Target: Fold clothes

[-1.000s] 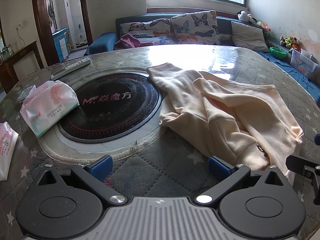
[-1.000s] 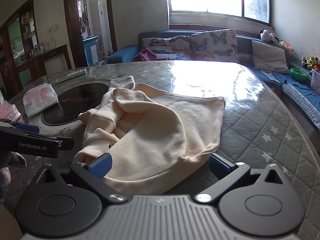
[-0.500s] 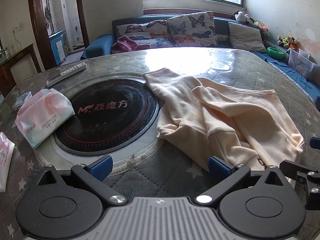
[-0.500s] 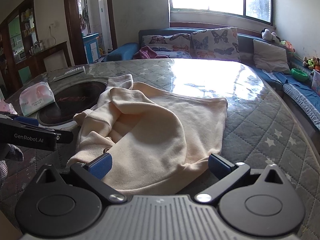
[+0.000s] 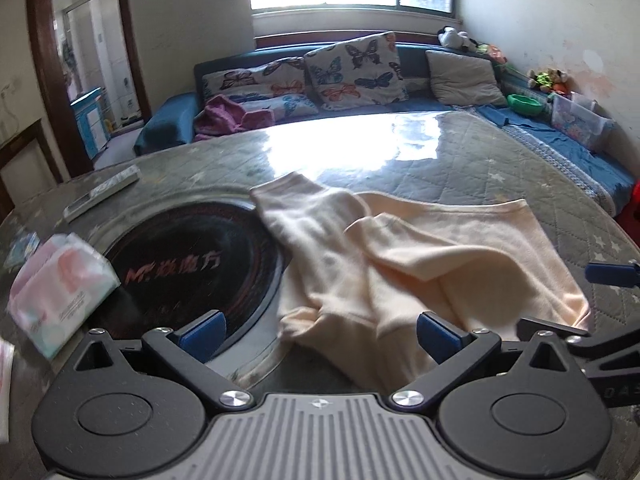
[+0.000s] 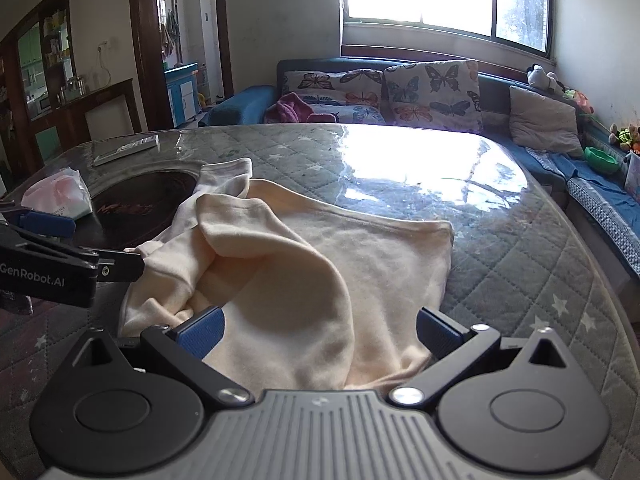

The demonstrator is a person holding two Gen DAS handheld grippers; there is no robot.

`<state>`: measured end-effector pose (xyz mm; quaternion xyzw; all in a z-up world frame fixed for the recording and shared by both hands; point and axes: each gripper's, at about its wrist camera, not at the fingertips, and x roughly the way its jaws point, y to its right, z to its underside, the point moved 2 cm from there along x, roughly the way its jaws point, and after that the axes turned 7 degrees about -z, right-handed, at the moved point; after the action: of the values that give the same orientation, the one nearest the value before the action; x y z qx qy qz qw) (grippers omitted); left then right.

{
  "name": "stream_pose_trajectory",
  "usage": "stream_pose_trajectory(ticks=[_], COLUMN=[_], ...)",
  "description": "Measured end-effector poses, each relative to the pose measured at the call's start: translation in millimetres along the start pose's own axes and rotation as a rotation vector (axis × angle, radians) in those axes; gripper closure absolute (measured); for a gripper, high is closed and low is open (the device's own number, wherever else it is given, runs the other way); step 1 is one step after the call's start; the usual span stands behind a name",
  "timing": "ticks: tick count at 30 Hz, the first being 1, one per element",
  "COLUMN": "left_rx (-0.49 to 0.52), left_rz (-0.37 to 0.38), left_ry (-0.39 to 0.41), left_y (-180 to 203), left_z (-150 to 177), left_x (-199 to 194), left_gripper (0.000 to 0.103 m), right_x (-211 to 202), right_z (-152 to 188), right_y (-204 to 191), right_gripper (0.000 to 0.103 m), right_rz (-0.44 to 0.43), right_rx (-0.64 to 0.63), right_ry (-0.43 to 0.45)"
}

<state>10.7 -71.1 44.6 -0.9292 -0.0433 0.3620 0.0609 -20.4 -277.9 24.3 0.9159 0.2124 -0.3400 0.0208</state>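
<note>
Left wrist view: we find the cream garment (image 5: pixel 404 260) crumpled mid-frame on the quilted table (image 5: pixel 500 168), partly overlapping the black round plate (image 5: pixel 188 268). Left gripper (image 5: pixel 320 328) hangs with its jaws spread, empty. Right wrist view: right gripper (image 6: pixel 318 328) likewise spread, its near hem hidden.

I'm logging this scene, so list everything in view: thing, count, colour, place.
garment: 1, cream, crumpled on table, one end over hotplate
table: 1, grey quilted cover with stars
hotplate: 1, black, round, set in table
tissue pack: 1, white-pink, left of hotplate
remote: 1, grey, far left of table
sofa: 1, blue, beyond table
butterfly cushions: 3, patterned, on sofa
bowl: 1, green, right bench
left gripper: 1, black with blue pads, open
right gripper: 1, same, open over garment
</note>
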Motion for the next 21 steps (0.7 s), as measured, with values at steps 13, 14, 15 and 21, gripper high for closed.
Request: stream_pose_trajectory(ticks=[13,14,15,21], left_rx=[0.072,0.075,0.077,0.084], left_rz=[0.116,0.131,0.142,0.184], left_ry=[-0.013,-0.015,-0.019,-0.041], left_y=[16.9,16.9,16.8,15.9], left_z=[-19.6,-19.4,-18.8,-17.4], left_x=[28.0,30.1,32.1,43.9], left_gripper=[0.023,0.025,0.027,0.045], right_x=[38.0,41.6,45.2,66.5], right_z=[-22.5,-24.0,-25.5,-34.3], right_y=[10.6,10.7,10.8,11.3], right_gripper=[0.024,0.028,0.030,0.060], right_rz=[-0.037,-0.043,-0.050,-0.088], right_rx=[-0.049,-0.057,-0.065,-0.111], right_ry=[-0.044,-0.050,-0.056,-0.092])
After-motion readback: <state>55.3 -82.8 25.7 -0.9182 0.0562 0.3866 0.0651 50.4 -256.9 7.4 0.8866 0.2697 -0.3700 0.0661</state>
